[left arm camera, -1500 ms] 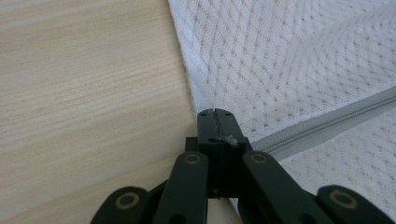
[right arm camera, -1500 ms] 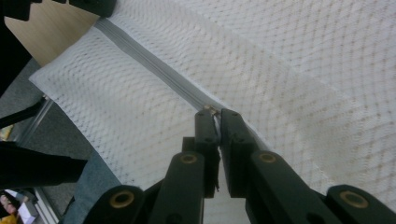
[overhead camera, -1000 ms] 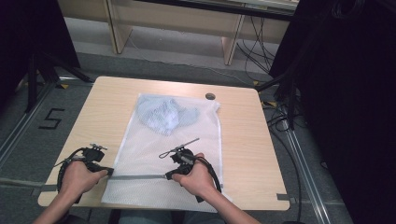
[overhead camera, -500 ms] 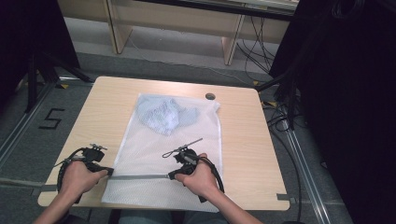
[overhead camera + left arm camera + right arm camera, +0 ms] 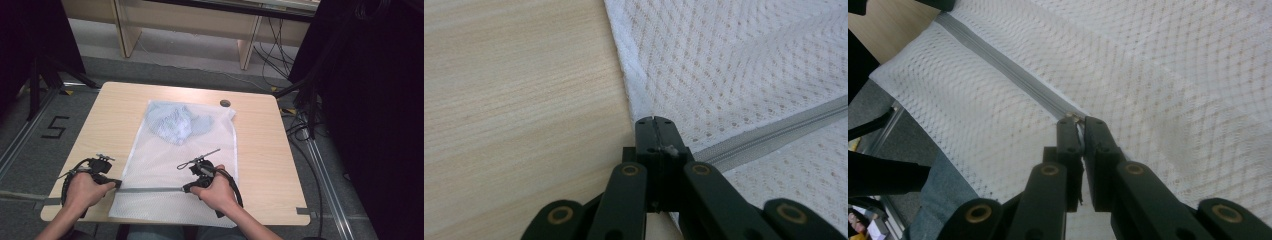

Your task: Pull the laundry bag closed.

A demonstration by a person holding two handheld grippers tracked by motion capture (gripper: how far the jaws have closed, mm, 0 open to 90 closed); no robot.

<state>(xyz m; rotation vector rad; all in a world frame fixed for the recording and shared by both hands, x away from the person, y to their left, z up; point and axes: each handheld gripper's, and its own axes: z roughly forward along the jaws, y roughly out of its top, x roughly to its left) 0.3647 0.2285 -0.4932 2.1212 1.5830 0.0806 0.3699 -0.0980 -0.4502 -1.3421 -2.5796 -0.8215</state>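
A white mesh laundry bag (image 5: 185,155) lies flat on the wooden table (image 5: 260,150), with a crumpled light-blue garment (image 5: 175,122) inside its far end. A grey zipper (image 5: 150,189) runs across the bag near the front edge. My left gripper (image 5: 119,184) is shut on the bag's left edge, where the zipper (image 5: 774,132) ends; its jaws (image 5: 654,120) are pressed together on the fabric. My right gripper (image 5: 186,189) is shut on the zipper pull (image 5: 1075,118), and the closed grey zipper (image 5: 1008,70) stretches away from it toward the left hand.
A round cable hole (image 5: 225,103) sits in the table beyond the bag. Bare wood lies on both sides of the bag. Black drapes and floor cables (image 5: 300,125) are to the right, and a taped "5" (image 5: 55,127) marks the floor on the left.
The right hand has shifted only slightly at the zipper. The left hand, the bag and the garment are as before.
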